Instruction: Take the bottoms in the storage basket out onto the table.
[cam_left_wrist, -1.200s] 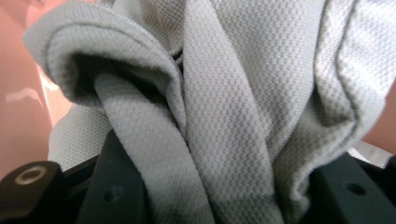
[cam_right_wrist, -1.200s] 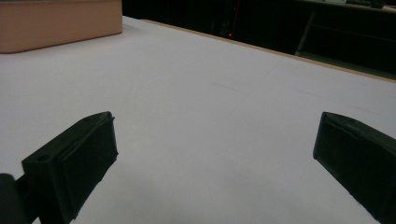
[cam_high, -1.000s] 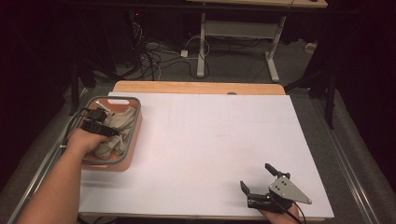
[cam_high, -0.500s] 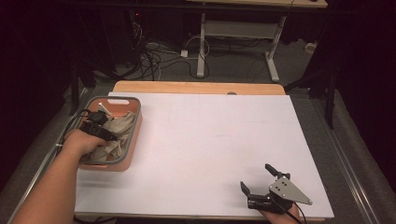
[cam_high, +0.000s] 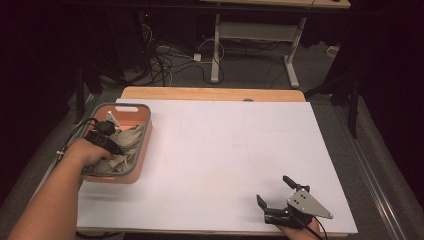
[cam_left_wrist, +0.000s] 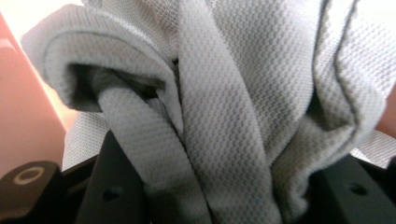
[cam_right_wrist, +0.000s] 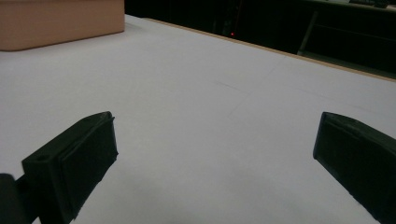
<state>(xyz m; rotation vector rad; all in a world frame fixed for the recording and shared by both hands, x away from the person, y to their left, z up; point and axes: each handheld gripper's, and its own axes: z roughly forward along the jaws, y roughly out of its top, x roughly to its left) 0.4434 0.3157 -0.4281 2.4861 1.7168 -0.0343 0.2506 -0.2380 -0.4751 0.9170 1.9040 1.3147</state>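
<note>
- Grey woven cloth (cam_left_wrist: 243, 107), crumpled, textured knit: lies inside the salmon-pink plastic basket with grey rim (cam_high: 142, 150) at the left edge of the bench; more pale fabric is heaped under it.
- Left gripper (cam_high: 111, 148): black fingers pressed together, pinching a bunched fold of the cloth, as the left gripper view shows close up.
- Right gripper (cam_high: 276, 196): fingers spread with nothing between them, low over the near right of the bench, well apart from the basket.
- White-topped bench (cam_high: 225, 150) with a wooden far edge: bare from the basket rightward, wide open room for laying the cloth out.
- Risk, judged: the pinch takes several folds at once, so lifting may drag other fabric along or let the fold slip free.
- Risk, judged: the basket sits near the left edge; cloth catching the rim could tip or slide it.
- Risk, judged: the trailing cable beside the basket could snag.
</note>
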